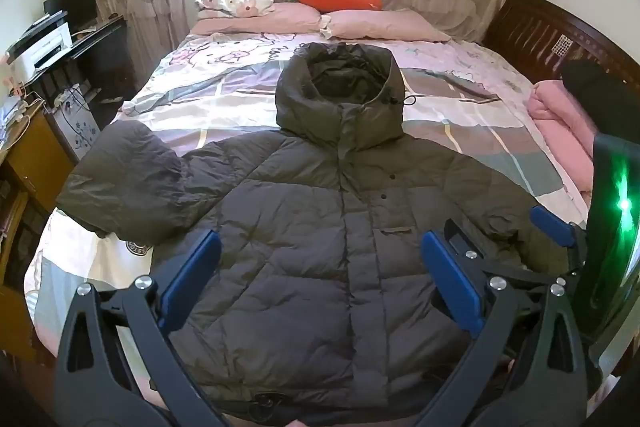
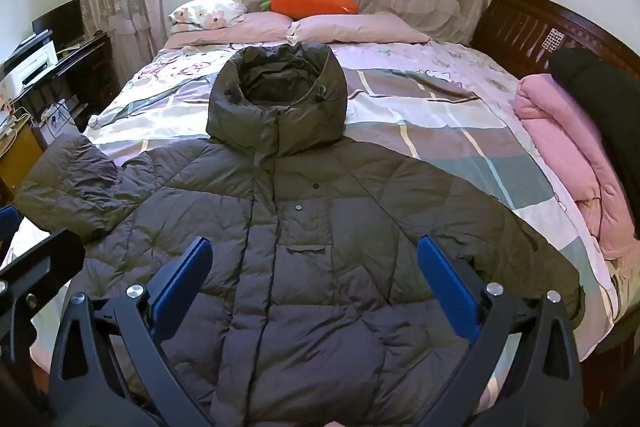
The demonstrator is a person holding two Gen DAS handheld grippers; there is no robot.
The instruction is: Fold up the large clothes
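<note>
Both grippers, left gripper [image 1: 320, 267] and right gripper [image 2: 314, 267], hover spread wide and empty above the near hem of the puffer jacket [image 1: 320, 219], lying flat on the bed [image 1: 500, 131], hood far, left sleeve nearer the left one.

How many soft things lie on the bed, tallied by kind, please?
Hooded puffer jacket: 1
Pillows: 3, one flowered and two pink
Carrot plush: 1
Folded pink quilt: 1
Dark garment on the quilt: 1
Total: 7
</note>
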